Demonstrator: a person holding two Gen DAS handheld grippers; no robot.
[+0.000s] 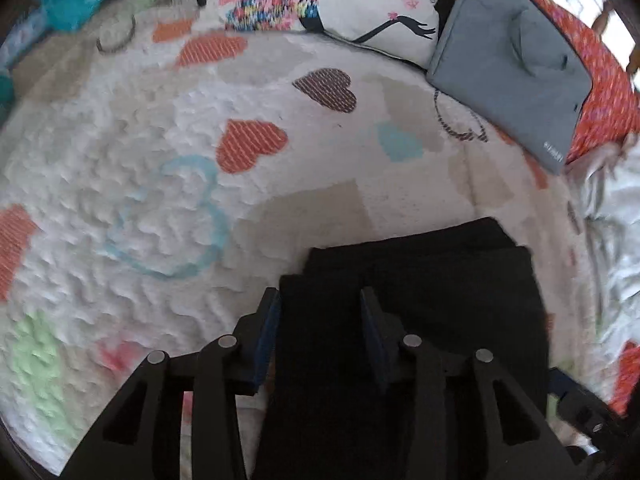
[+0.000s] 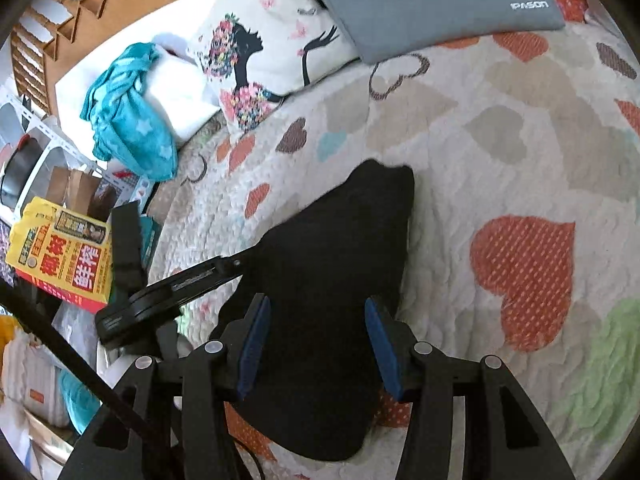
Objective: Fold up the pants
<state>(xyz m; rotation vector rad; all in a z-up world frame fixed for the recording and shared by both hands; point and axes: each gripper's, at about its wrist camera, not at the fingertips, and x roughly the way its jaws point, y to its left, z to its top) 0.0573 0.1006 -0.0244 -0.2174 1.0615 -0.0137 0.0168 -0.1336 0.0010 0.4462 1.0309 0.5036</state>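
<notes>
We have the black pants [image 1: 420, 320] lying on the heart-patterned quilt [image 1: 132, 216], already in a compact stack with layered edges at the far end. To finish this fold well, we should press the layers flat and square those offset edges before letting go for good. Our left gripper [image 1: 320, 300] hovers over the near left edge, fingers partly apart and gripping nothing; our right gripper [image 2: 316, 308] likewise stands half open above the cloth. The pants' near end is cut off behind the fingers, and motion blur softens the left view.
</notes>
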